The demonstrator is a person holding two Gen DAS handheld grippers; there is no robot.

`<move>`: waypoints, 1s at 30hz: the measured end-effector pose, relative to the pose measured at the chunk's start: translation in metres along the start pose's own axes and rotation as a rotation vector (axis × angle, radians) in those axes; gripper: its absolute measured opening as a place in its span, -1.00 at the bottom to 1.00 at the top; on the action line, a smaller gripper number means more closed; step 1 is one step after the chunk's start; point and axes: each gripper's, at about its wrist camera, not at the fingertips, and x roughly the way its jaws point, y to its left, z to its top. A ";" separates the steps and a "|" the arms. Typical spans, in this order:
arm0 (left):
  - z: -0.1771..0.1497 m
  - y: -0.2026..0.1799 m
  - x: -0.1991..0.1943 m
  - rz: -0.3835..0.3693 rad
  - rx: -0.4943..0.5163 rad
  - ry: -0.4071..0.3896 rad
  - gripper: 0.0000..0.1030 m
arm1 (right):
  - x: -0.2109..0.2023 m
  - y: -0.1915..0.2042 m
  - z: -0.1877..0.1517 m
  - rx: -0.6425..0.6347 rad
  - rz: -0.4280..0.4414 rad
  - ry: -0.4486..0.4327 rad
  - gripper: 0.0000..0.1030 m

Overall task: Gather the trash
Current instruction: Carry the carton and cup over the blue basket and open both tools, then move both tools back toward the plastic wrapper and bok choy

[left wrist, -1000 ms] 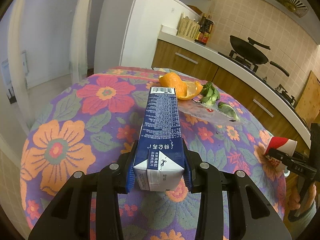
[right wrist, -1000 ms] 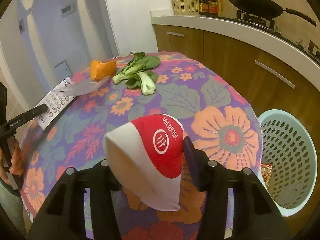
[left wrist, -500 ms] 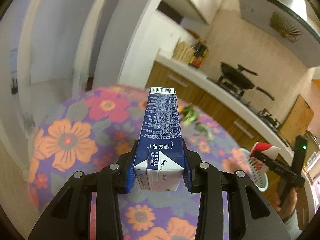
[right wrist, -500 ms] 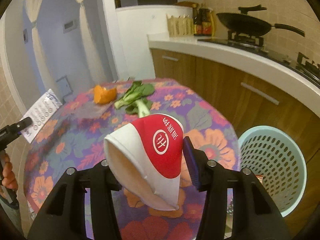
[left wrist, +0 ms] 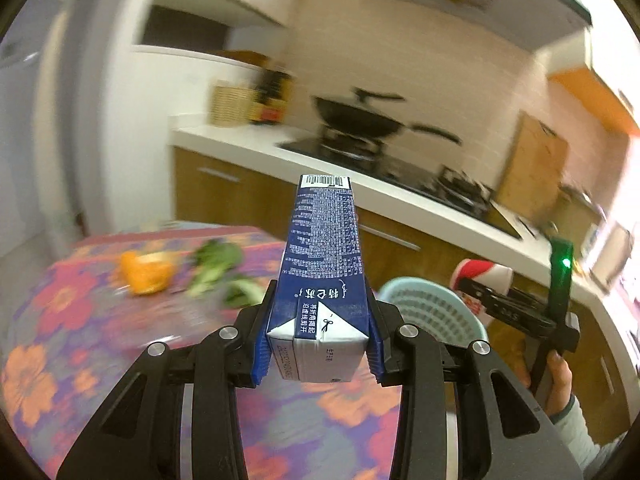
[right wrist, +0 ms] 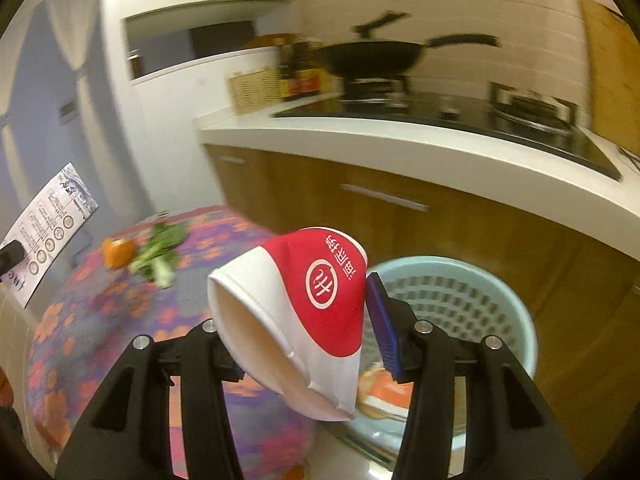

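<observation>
My left gripper [left wrist: 318,344] is shut on a dark blue drink carton [left wrist: 322,276], held in the air above the flowered table [left wrist: 72,344]. My right gripper [right wrist: 304,336] is shut on a squashed red and white paper cup [right wrist: 308,312], just in front of a pale blue laundry-style basket [right wrist: 476,284] on the floor. In the left wrist view the basket [left wrist: 432,312] shows behind the carton, and the cup [left wrist: 478,276] hangs beyond it in the other gripper. An orange peel [left wrist: 146,274] and green leaves [left wrist: 218,270] lie on the table.
Wooden cabinets [right wrist: 440,224] under a white counter run close behind the basket. A black wok [left wrist: 356,120] sits on the stove. An orange wrapper [right wrist: 392,394] lies inside the basket. A person's hand [left wrist: 558,384] holds the right gripper's handle.
Both grippers have lifted off the table with their loads and swung right toward the basket. The table has dropped lower and leftward in both views, and the basket now fills more of the right wrist view.
</observation>
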 end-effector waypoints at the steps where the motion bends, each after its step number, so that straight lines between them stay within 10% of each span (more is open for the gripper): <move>1: 0.004 -0.016 0.016 -0.023 0.024 0.022 -0.31 | 0.001 -0.010 0.000 0.019 -0.011 0.007 -0.11; 19: -0.021 -0.143 0.223 -0.158 0.144 0.380 -0.31 | 0.069 -0.134 -0.053 0.342 -0.101 0.272 -0.08; 30: -0.038 -0.158 0.254 -0.133 0.163 0.410 -0.05 | 0.068 -0.155 -0.056 0.408 -0.087 0.279 0.02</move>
